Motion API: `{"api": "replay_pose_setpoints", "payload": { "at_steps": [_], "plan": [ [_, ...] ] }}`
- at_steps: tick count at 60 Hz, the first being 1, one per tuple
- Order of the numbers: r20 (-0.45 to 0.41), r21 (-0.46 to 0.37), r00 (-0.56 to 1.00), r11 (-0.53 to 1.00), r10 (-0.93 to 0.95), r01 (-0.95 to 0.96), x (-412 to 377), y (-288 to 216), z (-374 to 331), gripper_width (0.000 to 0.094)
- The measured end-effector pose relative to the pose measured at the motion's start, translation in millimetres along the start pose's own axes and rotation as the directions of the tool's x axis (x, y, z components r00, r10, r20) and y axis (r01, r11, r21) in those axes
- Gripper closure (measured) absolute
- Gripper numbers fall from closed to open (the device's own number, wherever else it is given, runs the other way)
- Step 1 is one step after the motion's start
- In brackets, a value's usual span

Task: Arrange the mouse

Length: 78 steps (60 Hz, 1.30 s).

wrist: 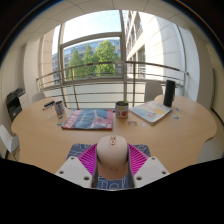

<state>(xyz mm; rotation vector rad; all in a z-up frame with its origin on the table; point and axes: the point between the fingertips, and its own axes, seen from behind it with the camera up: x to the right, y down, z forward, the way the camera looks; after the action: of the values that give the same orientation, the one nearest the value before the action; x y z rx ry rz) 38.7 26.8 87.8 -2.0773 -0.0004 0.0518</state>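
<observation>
A beige computer mouse with a small scroll wheel sits between my gripper's two fingers. The pink pads press against both of its sides, so the gripper is shut on it. The mouse appears held above a patterned blue-grey mouse mat that shows beneath it between the fingers. The light wooden table spreads out beyond.
On the table beyond lie a magazine, a small cup, an open book and a dark speaker. A black chair stands at the left. Large windows with a railing are behind.
</observation>
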Motion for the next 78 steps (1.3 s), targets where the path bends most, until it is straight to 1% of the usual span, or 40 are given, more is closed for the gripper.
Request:
{"api": "replay_pose_setpoints", "payload": {
  "at_steps": [3, 6, 8, 16, 18, 20, 22, 24, 25, 27, 30, 38, 46, 61, 71, 78],
  "plan": [
    [0.001, -0.051, 1.0, 0.999, -0.01, 0.01, -5.8, 28.0, 11.5, 0.0527],
    [0.005, -0.082, 1.0, 0.997, -0.015, 0.015, -10.4, 49.5, 17.0, 0.0522],
    [0.006, -0.097, 1.0, 0.995, -0.015, 0.016, -15.3, 67.3, 24.0, 0.0496],
    [0.01, -0.152, 1.0, 0.988, -0.021, 0.022, -19.5, 93.9, 26.5, 0.0413],
    [0.007, -0.158, 1.0, 0.987, -0.024, 0.025, -19.5, 95.0, 23.7, 0.0377],
    [0.0, -0.151, 1.0, 0.988, -0.027, 0.026, -18.4, 91.3, 19.5, 0.0318],
    [-0.002, -0.145, 0.999, 0.989, -0.032, 0.031, -19.8, 87.9, 13.2, 0.0224],
    [-0.004, -0.141, 0.999, 0.989, -0.037, 0.036, -20.3, 81.6, 4.5, 0.0098],
    [-0.004, -0.138, 0.999, 0.99, -0.039, 0.039, -21.3, 78.9, 0.1, 0.0079],
    [-0.017, -0.129, 0.999, 0.991, -0.043, 0.04, -20.8, 71.2, -10.9, 0.0108],
    [-0.034, -0.103, 0.998, 0.994, -0.047, 0.043, -22.6, 57.4, -30.7, 0.0084],
    [-0.041, -0.066, 0.997, 0.996, -0.058, 0.055, -39.2, 27.5, -96.6, 0.0088],
    [-0.051, -0.04, 0.997, 0.998, -0.06, 0.058, -54.8, 16.2, -163.4, 0.0083],
    [-0.068, -0.011, 0.995, 0.997, -0.074, 0.074, -78.4, 33.6, -266.9, 0.0088],
    [-0.077, -0.018, 0.995, 0.998, -0.067, 0.066, -87.1, 49.2, -306.8, 0.0086],
    [-0.067, -0.018, 0.996, 0.998, -0.064, 0.062, -92.7, 54.6, -318.2, 0.0086]
  ]
}}
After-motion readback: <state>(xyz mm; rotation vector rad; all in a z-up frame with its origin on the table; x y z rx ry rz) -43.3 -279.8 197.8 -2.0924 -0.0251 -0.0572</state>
